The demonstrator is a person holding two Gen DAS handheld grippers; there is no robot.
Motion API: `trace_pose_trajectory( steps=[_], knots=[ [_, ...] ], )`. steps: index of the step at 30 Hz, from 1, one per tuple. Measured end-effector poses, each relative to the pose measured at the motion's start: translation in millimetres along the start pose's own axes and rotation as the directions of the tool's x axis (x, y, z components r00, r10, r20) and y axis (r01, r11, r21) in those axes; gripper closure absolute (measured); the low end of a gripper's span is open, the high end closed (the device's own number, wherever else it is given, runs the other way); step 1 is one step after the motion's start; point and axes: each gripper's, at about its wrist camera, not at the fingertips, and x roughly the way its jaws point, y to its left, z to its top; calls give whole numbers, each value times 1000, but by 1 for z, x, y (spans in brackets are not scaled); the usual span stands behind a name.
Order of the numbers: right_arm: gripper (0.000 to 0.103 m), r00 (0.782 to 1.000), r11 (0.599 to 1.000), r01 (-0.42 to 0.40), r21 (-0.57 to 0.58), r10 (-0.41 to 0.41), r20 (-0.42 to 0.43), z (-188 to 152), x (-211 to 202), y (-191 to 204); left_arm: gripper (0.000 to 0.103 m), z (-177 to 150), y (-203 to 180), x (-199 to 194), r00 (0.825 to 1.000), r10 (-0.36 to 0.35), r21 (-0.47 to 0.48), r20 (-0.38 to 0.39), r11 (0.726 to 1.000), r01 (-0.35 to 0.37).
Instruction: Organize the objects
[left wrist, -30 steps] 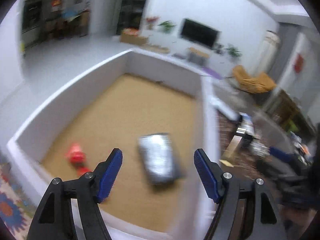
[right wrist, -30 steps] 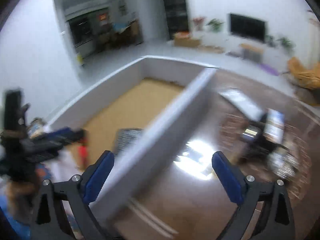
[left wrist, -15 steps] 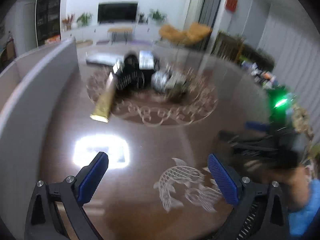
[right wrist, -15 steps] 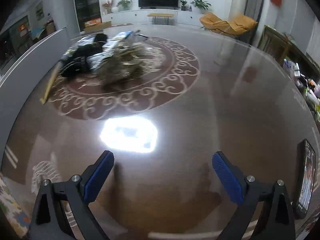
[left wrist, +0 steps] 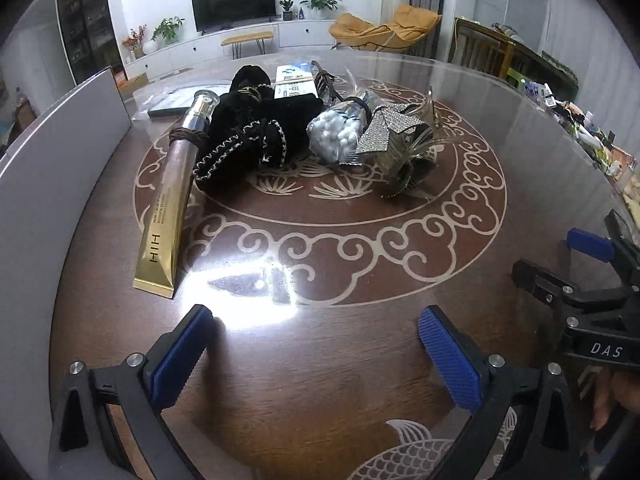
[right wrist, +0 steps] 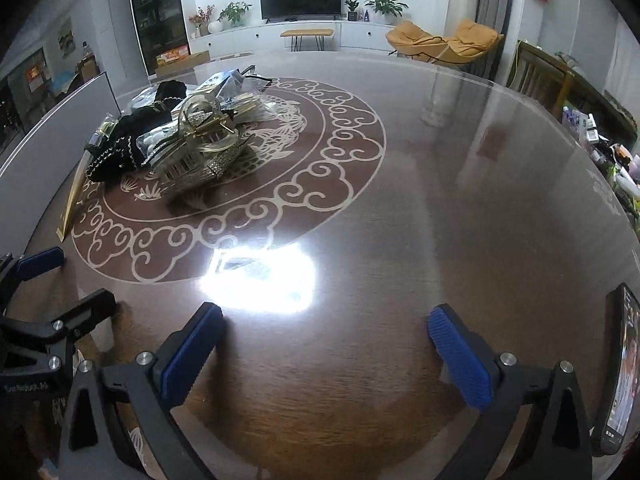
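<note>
- Presently over a round, glossy dark-brown bench (left wrist: 360, 360) inlaid with pale cloud scrolls, both tools aimed down at bare wood.
- Left tool (left wrist: 316, 356): blue-padded jaws just spread to their widest, nothing between them.
- Right tool (right wrist: 326, 354): jaws equally wide apart, nothing between them.
- Heaped near the bench's middle, well ahead of both tools: a long gold tube with a silver cap (left wrist: 170, 204), touching a black velvet pouch trimmed in silver chain (left wrist: 256, 128).
- Just right of the pouch, a clear packet of small white beads (left wrist: 338, 134), then a rhinestone bow on a translucent claw hair clip (left wrist: 404, 144).
- Behind the heap, a blue-and-white printed box (left wrist: 294, 78), partly hidden.
- Along the left edge, a grey upright panel (left wrist: 60, 168).
- At the right rim in the right wrist view, a dark smartphone with lit screen (right wrist: 618, 376).
</note>
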Motion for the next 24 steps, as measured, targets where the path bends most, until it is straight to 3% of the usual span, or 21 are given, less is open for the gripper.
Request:
trace_pose_trajectory(
  steps=[24],
  knots=[
    [0, 1000, 1000, 0, 0, 0, 1, 0, -1, 0, 0, -1, 1, -2, 1000, 1, -2, 3, 1000, -1]
  ],
)
